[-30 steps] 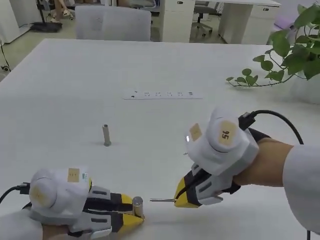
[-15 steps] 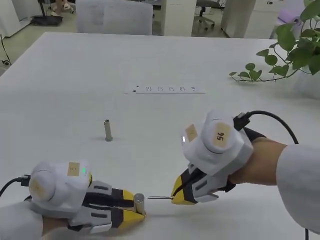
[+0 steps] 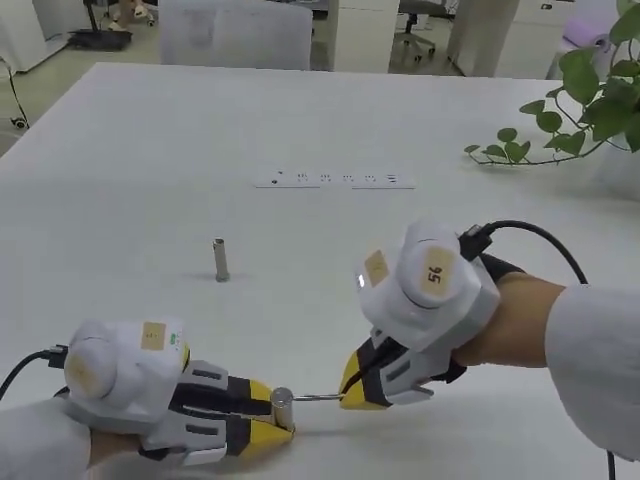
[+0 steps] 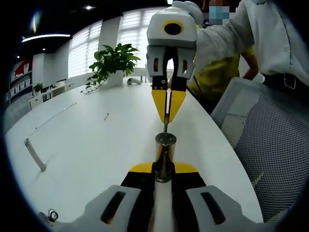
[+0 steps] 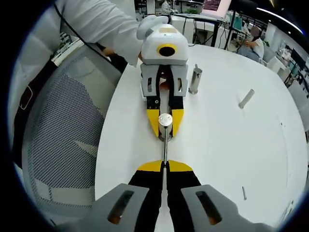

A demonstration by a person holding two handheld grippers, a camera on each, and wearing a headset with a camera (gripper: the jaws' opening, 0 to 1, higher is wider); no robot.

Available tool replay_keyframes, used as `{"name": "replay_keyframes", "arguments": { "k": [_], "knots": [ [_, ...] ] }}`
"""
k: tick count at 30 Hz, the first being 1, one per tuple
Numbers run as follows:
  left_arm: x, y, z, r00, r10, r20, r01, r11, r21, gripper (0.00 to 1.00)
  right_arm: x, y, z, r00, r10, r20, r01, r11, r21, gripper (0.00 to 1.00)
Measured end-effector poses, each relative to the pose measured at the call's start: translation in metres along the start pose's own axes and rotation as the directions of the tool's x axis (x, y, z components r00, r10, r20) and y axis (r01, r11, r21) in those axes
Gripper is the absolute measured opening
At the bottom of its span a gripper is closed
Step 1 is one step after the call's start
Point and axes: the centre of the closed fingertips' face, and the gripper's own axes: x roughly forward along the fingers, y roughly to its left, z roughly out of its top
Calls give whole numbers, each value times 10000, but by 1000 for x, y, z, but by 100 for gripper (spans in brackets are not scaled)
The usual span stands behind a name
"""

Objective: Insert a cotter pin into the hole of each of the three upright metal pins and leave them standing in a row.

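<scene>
Though the tan sticker on the right tongs (image 3: 349, 397) reads "56", the head view leaves the like sticker on the left tongs (image 3: 270, 415) too small to read. Both are held low at the near edge of the white counter (image 3: 150, 150), tips facing each other. The left tongs are clamped on an upright metal pin (image 3: 282, 404), the right tongs pinched on a cotter pin (image 3: 318, 397) lying level, its tip at the pin's top. A second metal pin (image 3: 220, 260) stands well apart, a power strip (image 3: 333, 180) beyond it. The left gripper view has the right tongs at the top, nose toward the held pin. The right gripper view has the cotter pin running straight ahead to the clamped pin; whether it is in the hole I cannot tell. A third metal pin (image 5: 246, 98) lies flat.
</scene>
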Motion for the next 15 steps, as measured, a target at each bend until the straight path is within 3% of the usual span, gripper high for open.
{"name": "replay_keyframes", "arguments": {
  "k": [15],
  "knots": [
    [0,-1,-1,10000,-13,-15,13,10000,-92,11,2,-2,5,9999,87,-125,-92,9992,-401,2]
  ]
}}
